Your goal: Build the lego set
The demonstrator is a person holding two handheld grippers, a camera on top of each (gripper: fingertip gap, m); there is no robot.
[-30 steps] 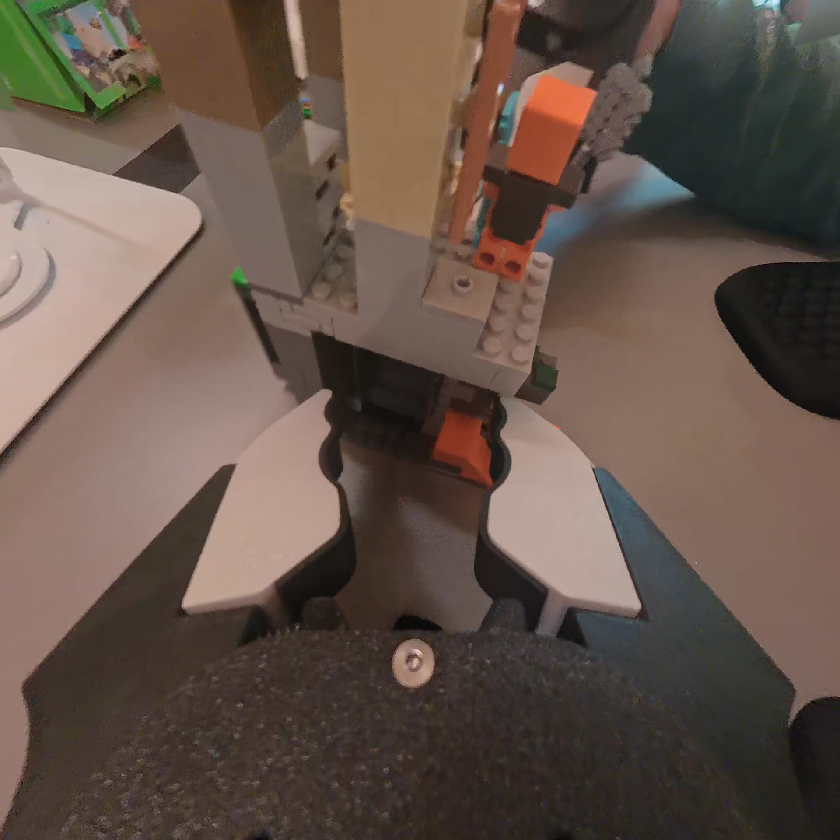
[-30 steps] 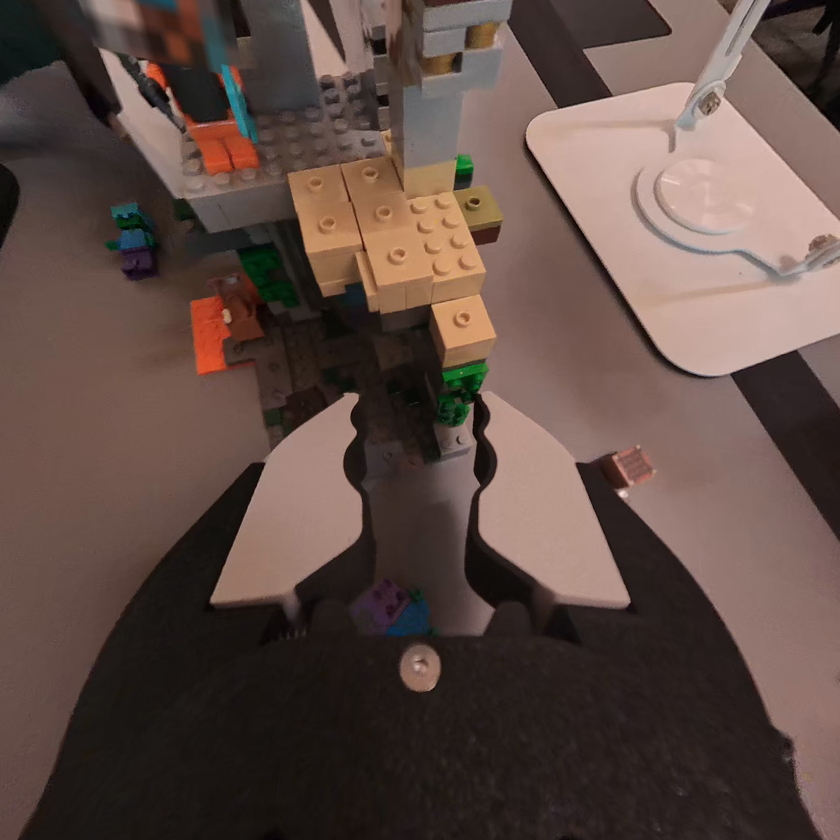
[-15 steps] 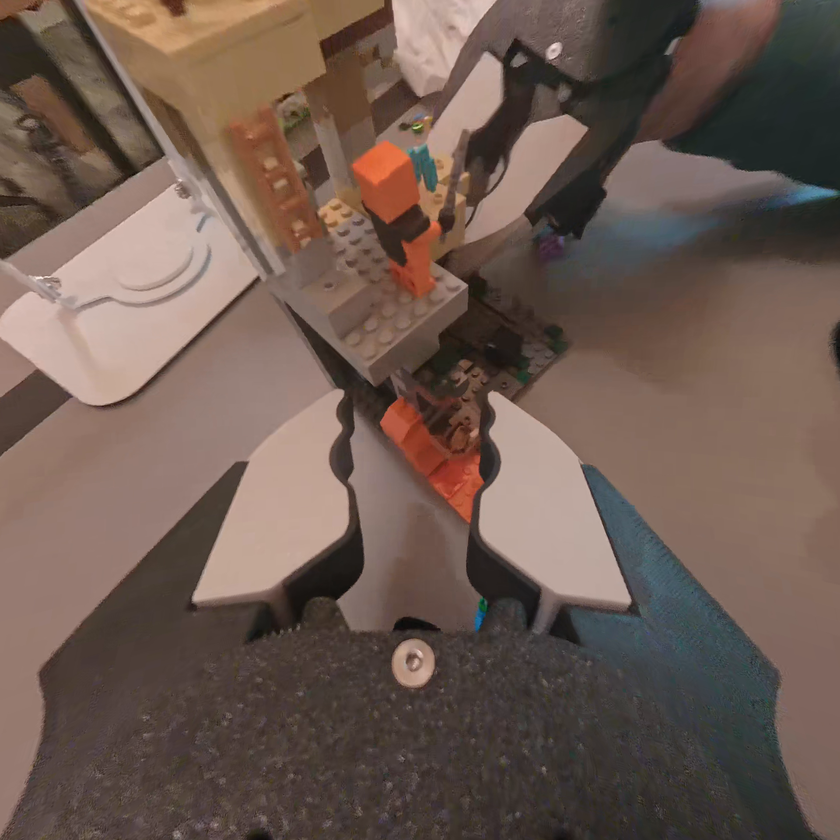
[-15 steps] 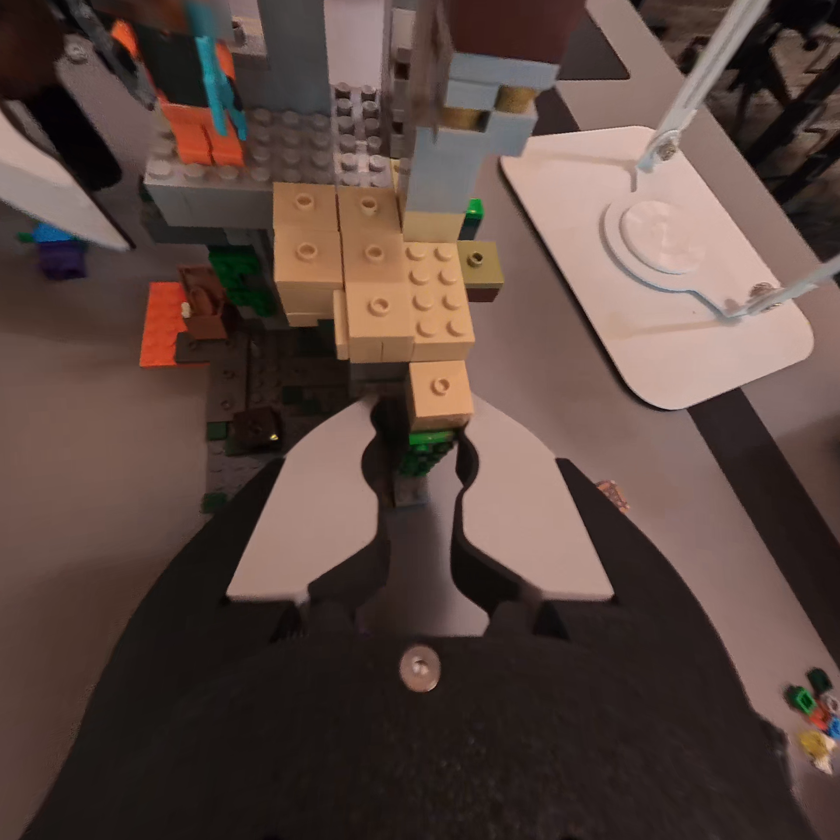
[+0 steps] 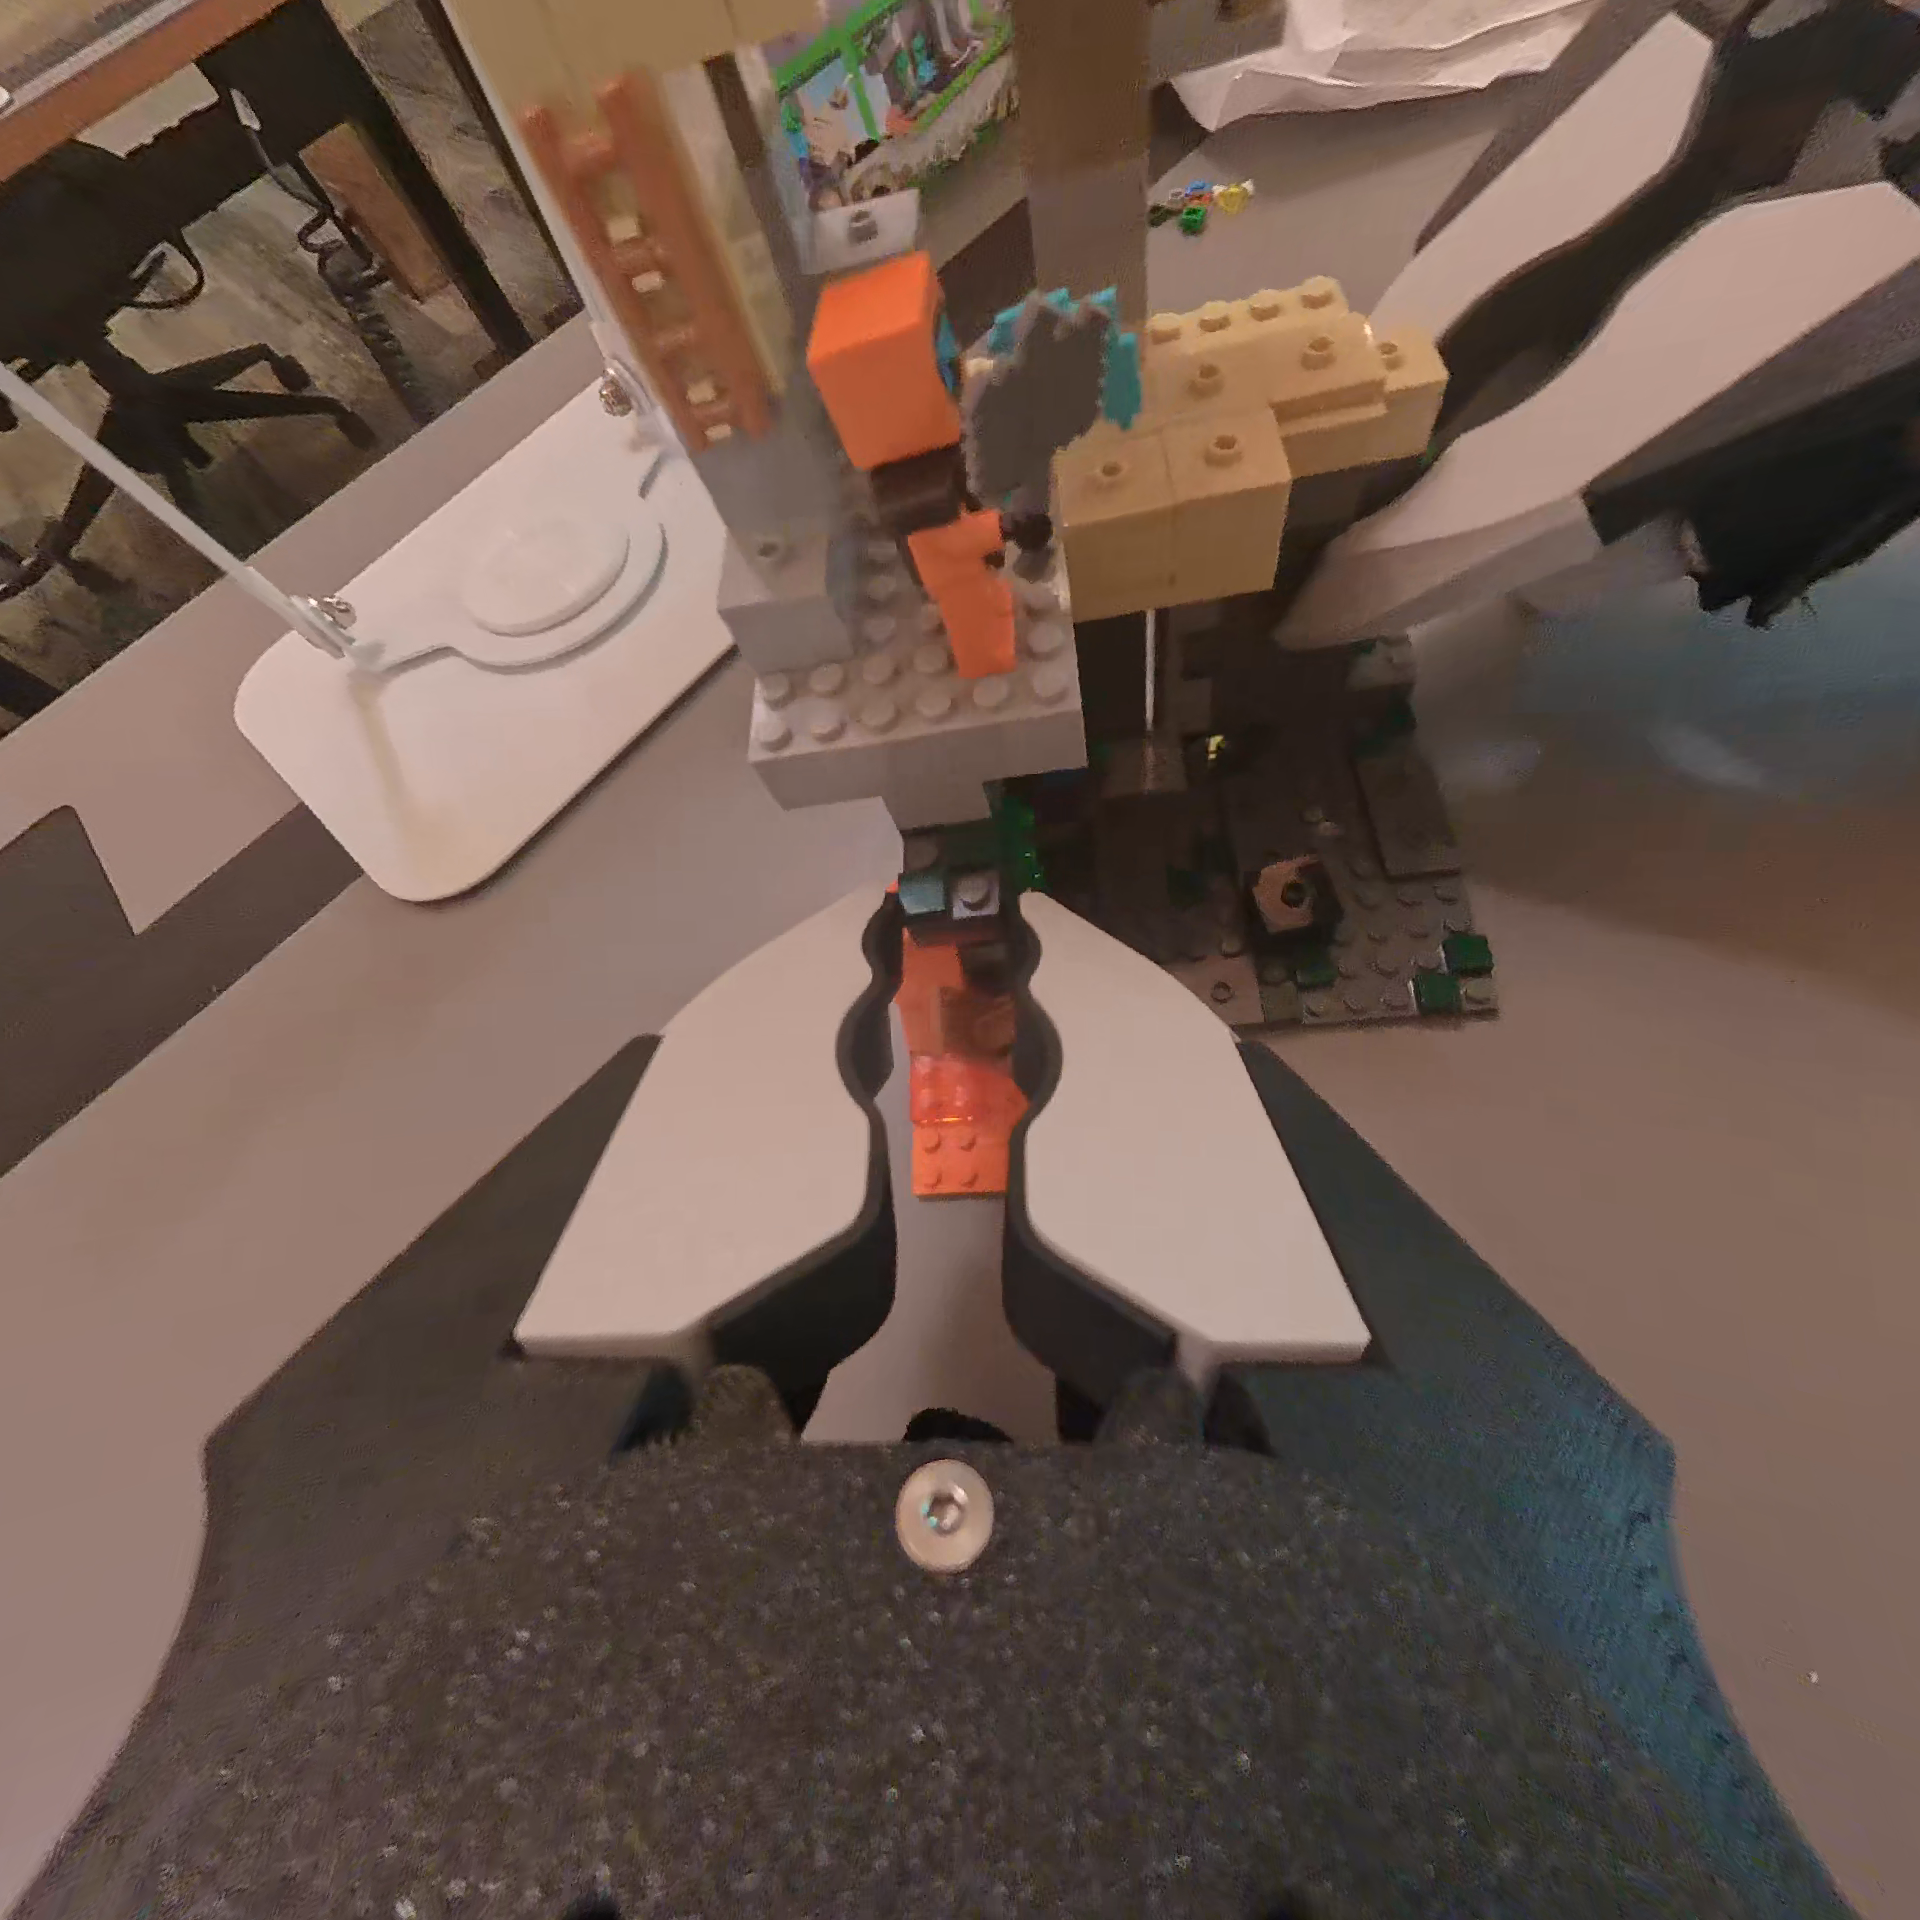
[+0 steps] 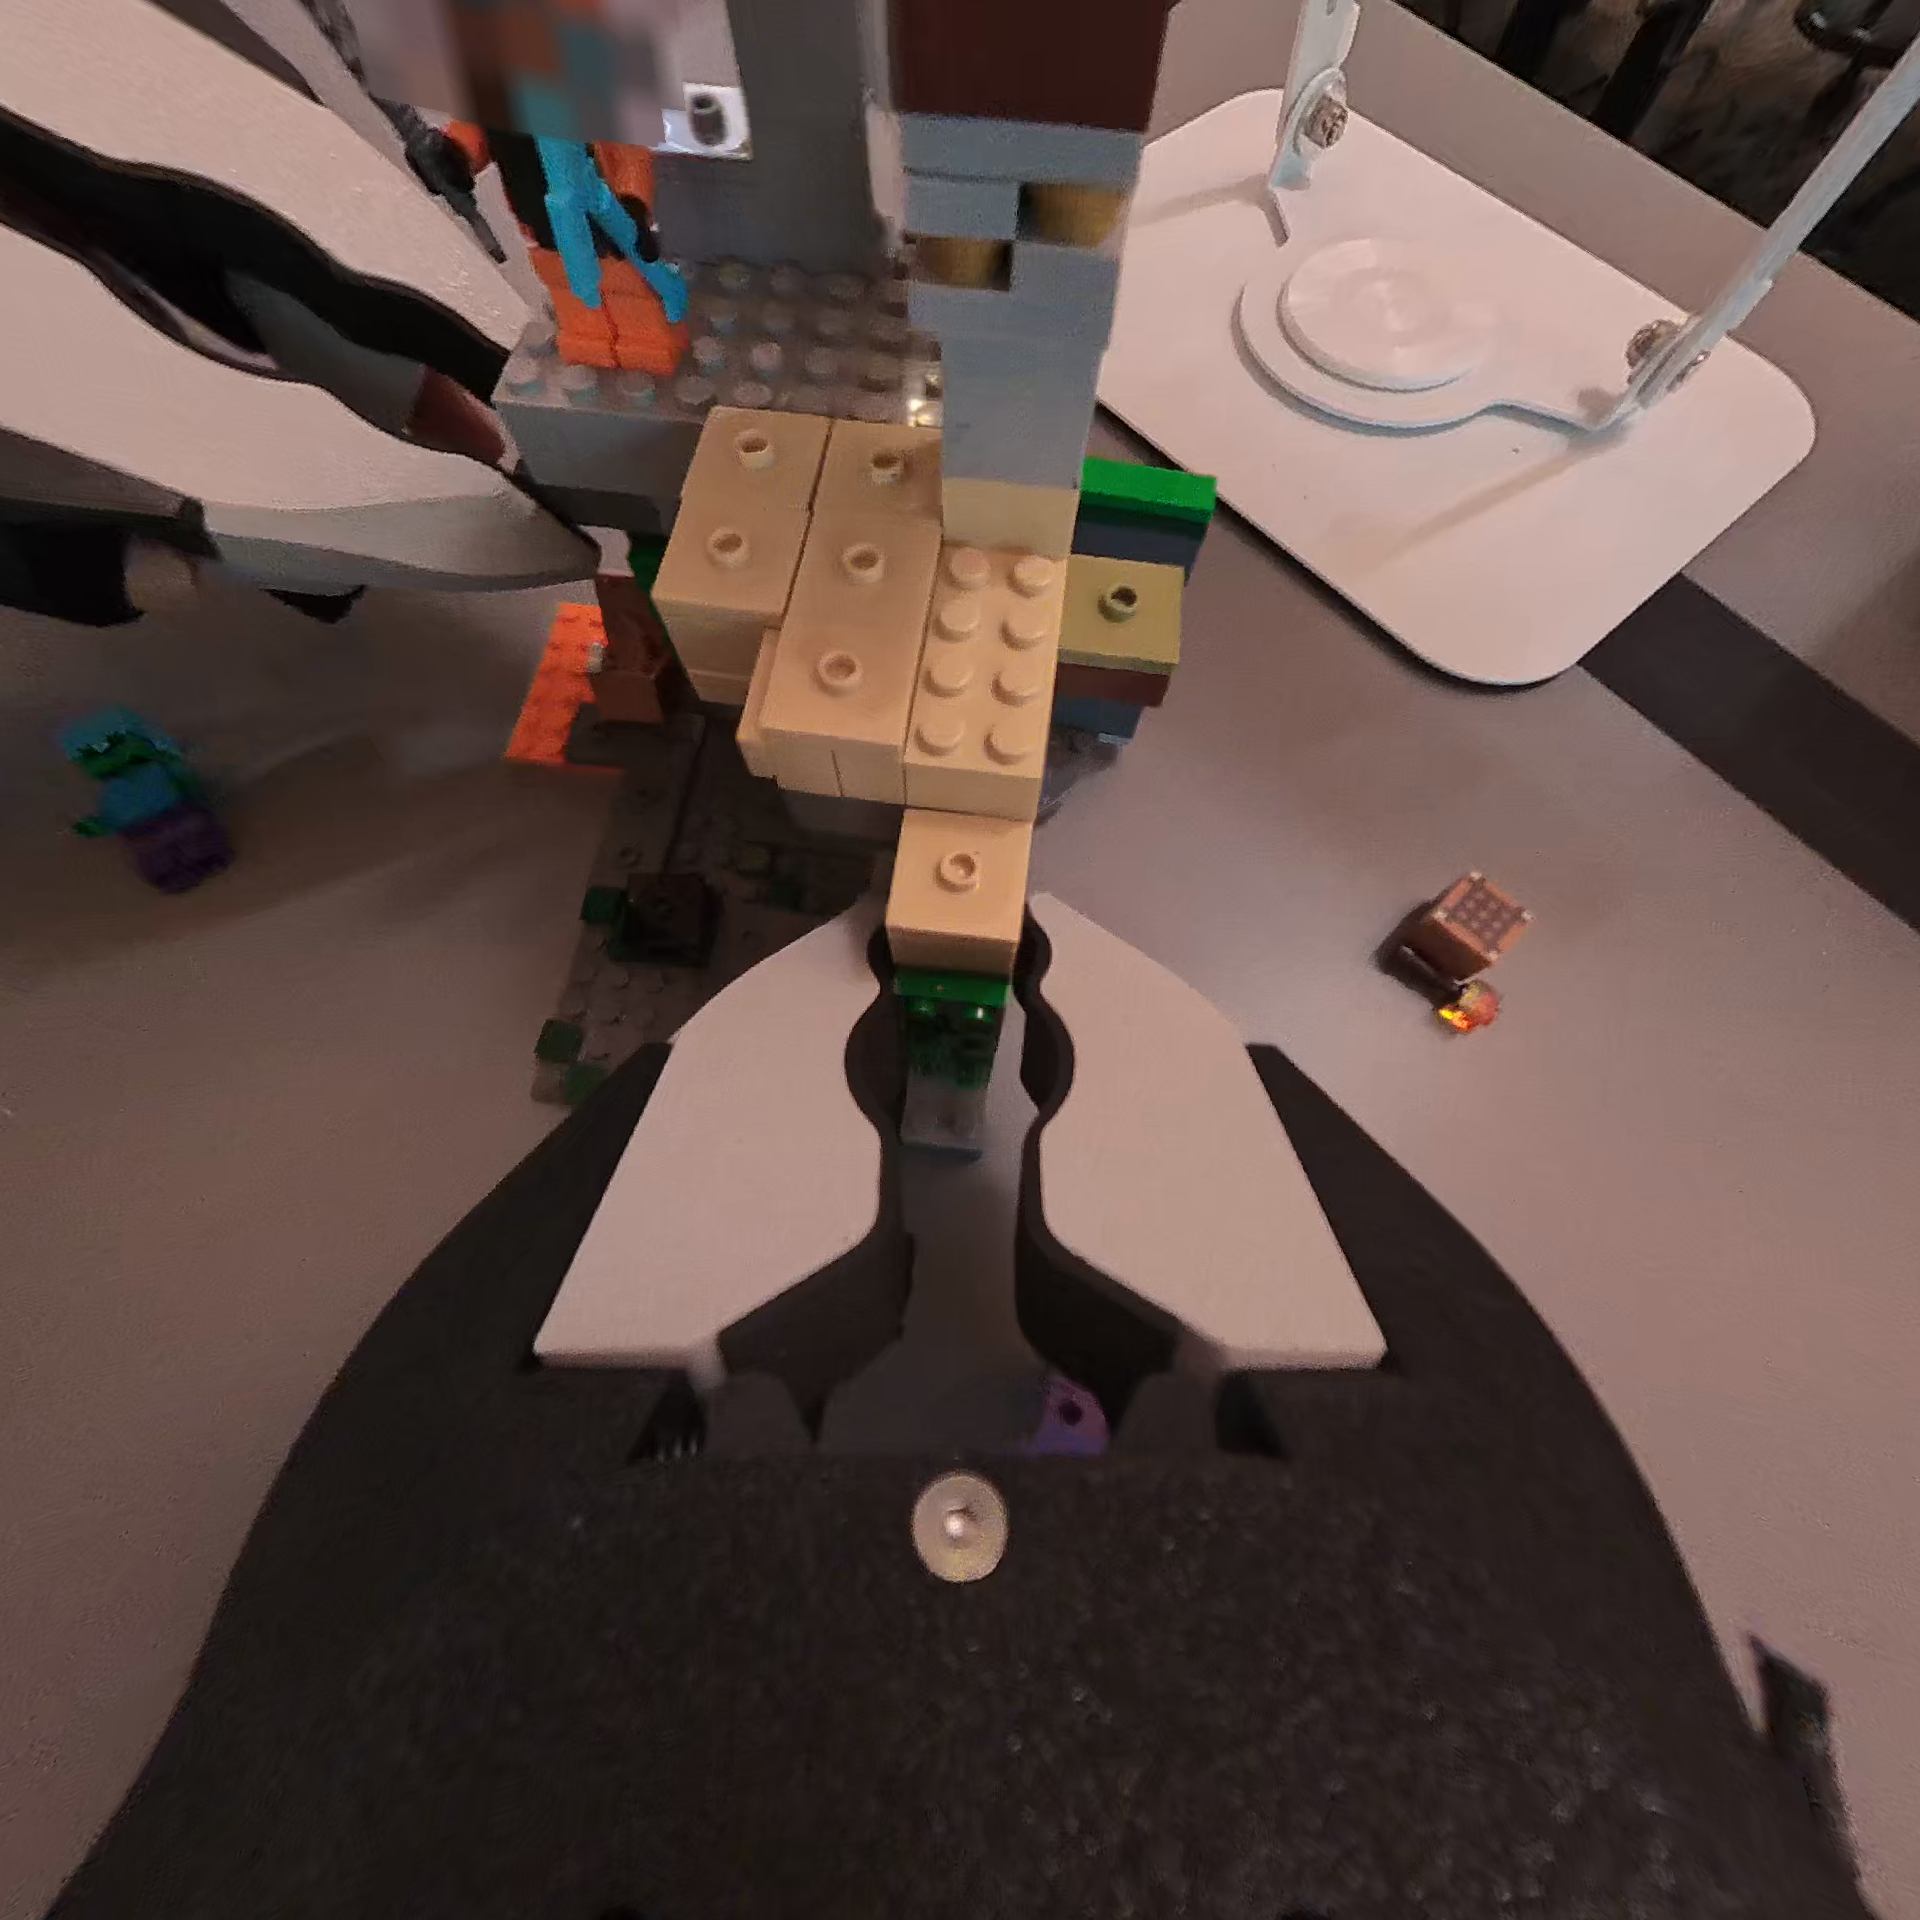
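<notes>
The lego build (image 5: 914, 727) stands on a grey table: a grey studded platform with an orange figure (image 5: 883, 374), tan bricks (image 5: 1174, 520), and a dark baseplate. My left gripper (image 5: 953, 914) is low at the build's corner, its jaws closed against the small dark stack above the orange plate (image 5: 956, 1153). My right gripper (image 6: 956, 920) is closed on the lowest tan brick (image 6: 956, 883) and the green piece (image 6: 951, 1013) under it. The left gripper's fingers (image 6: 364, 520) show at the left of the right wrist view. The right gripper's fingers (image 5: 1507, 312) reach in at the tan bricks.
A white stand base (image 6: 1455, 416) with thin metal arms lies beside the build. A green and purple figure (image 6: 145, 800) stands on the table to the left. A small brown block piece (image 6: 1460, 935) lies to the right. Loose small pieces (image 5: 1205, 203) lie farther off. The grippers' ends are close to 10 centimetres from one another. It is some 20 centimetres from my right tips to the white stand base (image 6: 1455, 416). My left wrist view (image 5: 650, 514) looks at it from another angle.
My left gripper has swung round the build to its orange corner and its jaws have narrowed. My right gripper's jaws have narrowed onto the lowest tan brick.
</notes>
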